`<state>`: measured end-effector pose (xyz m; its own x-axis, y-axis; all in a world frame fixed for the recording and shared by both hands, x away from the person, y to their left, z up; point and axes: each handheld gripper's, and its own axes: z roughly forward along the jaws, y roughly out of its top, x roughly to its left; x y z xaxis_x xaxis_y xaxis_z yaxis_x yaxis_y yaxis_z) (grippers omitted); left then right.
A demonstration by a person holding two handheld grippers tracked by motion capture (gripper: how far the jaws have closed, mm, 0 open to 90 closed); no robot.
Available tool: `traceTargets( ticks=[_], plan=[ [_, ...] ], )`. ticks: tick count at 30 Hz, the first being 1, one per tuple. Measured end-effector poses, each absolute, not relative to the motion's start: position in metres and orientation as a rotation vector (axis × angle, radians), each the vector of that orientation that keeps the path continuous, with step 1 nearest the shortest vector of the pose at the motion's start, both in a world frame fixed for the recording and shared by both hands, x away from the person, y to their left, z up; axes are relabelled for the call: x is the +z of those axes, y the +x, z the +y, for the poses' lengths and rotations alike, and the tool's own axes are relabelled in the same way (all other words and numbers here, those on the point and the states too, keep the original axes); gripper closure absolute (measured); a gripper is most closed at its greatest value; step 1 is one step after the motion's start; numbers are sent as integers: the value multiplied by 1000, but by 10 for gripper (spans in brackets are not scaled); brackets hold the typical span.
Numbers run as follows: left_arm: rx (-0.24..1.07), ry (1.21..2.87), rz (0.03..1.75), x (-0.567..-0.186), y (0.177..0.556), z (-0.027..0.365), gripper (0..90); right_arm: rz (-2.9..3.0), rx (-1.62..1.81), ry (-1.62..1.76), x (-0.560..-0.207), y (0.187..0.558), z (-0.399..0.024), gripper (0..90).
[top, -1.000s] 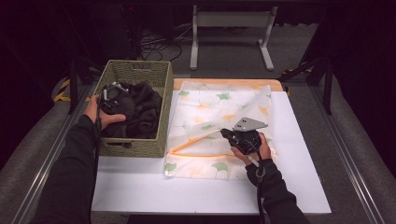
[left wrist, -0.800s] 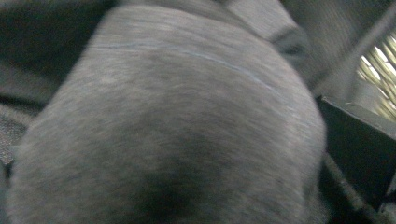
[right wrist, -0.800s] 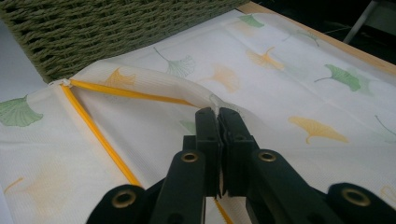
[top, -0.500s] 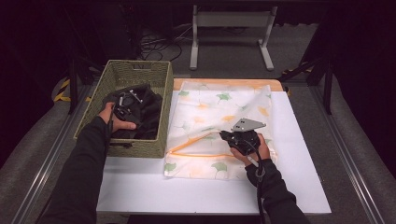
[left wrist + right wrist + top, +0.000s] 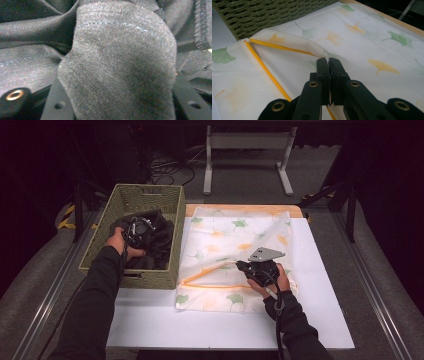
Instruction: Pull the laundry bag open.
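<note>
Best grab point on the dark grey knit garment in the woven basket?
Take the dark grey knit garment by a raised fold, coming from above: it lies bunched inside the olive woven basket, whose walls block the sides. The left gripper, whose jaws have just been closing, already has such a fold between them. The right gripper pinches the leaf-print mesh bag's opening edge.

A dark grey garment (image 5: 150,240) lies bunched in a woven olive basket (image 5: 150,200) at the left of the worktop; a thick fold of it (image 5: 120,65), stitched along one edge, stands between the left jaws. Just right of the basket lies a flat white mesh bag (image 5: 235,235) printed with green and orange leaves, its orange-edged opening (image 5: 272,72) lifted by the upper lip.
</note>
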<state>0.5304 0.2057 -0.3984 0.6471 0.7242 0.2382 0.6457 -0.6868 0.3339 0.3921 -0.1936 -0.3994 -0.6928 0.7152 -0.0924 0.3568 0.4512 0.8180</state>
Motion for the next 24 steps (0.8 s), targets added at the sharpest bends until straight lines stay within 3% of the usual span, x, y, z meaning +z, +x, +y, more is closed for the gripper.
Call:
traceTargets(
  ticks=[3,6,19,24],
  plan=[
    [662,2613,1102,-386,524,206,587,2272,1138,897,-399,392,-194,879],
    [707,2485,1090,-370,511,212,601,2257,1146,900,-397,391,-195,881],
    [633,2067,978,-339,450,255,611,2190,1188,922,-393,388,-200,888],
    [644,1986,924,-326,435,269,612,2188,1189,919,-392,388,-200,888]
  ],
)
